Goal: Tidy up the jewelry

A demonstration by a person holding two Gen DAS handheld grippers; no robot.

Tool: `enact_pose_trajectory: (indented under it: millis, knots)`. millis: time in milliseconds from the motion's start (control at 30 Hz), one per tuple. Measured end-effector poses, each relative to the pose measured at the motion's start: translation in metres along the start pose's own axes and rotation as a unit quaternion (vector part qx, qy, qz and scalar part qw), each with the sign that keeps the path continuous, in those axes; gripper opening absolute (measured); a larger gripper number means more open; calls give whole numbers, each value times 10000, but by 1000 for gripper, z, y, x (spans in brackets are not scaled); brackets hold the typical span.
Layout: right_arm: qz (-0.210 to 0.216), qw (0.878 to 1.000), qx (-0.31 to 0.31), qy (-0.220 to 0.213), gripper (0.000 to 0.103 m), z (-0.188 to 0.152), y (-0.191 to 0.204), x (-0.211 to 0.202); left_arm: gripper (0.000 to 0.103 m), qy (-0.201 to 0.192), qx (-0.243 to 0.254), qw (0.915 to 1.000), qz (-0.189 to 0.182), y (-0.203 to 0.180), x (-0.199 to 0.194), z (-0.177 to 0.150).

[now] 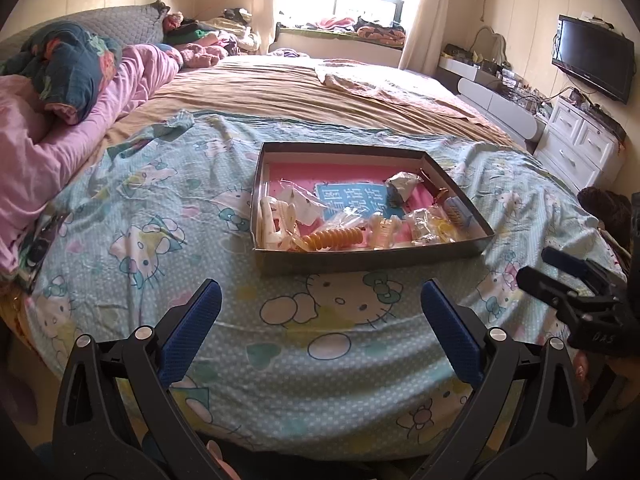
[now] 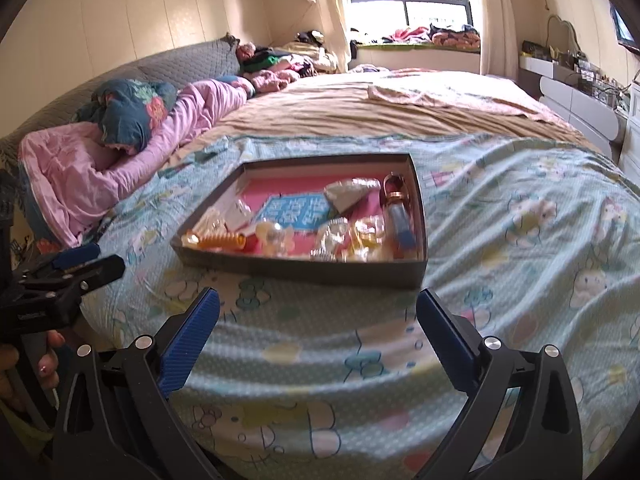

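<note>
A shallow grey box (image 1: pixel 372 258) with a pink lining lies on the bed, also in the right wrist view (image 2: pixel 304 270). It holds an orange spiral hair tie (image 1: pixel 332 238), cream hair claws (image 1: pixel 276 216), small plastic packets (image 1: pixel 404 186) and a rose-gold piece (image 2: pixel 394 192). My left gripper (image 1: pixel 320 312) is open and empty, just short of the box's near wall. My right gripper (image 2: pixel 316 320) is open and empty, also near the box's front wall; it shows at the right edge of the left wrist view (image 1: pixel 576 280).
The box sits on a teal cartoon-print sheet (image 1: pixel 160 216) over a tan bedspread (image 1: pixel 304 92). Pink and blue bedding (image 1: pixel 60 92) is piled at the left. White drawers (image 1: pixel 576 144) and a TV (image 1: pixel 592 56) stand at the right.
</note>
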State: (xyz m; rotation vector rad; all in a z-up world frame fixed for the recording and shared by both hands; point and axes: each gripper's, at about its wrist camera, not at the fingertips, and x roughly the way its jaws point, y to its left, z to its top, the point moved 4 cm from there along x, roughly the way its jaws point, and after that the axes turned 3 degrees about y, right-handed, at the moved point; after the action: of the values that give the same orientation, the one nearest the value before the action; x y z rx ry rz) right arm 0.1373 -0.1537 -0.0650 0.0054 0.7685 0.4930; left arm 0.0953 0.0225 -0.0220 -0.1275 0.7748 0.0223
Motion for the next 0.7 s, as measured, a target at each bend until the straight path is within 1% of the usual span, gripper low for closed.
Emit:
enact_pose_trajectory:
  millis: [233, 700]
  knots:
    - [42, 9999, -47, 139, 98, -6, 8, 2, 93, 5, 64, 10000, -69, -5, 0, -3]
    - [52, 9998, -43, 201, 98, -7, 8, 4, 93, 27, 94, 9999, -60, -7, 0, -5]
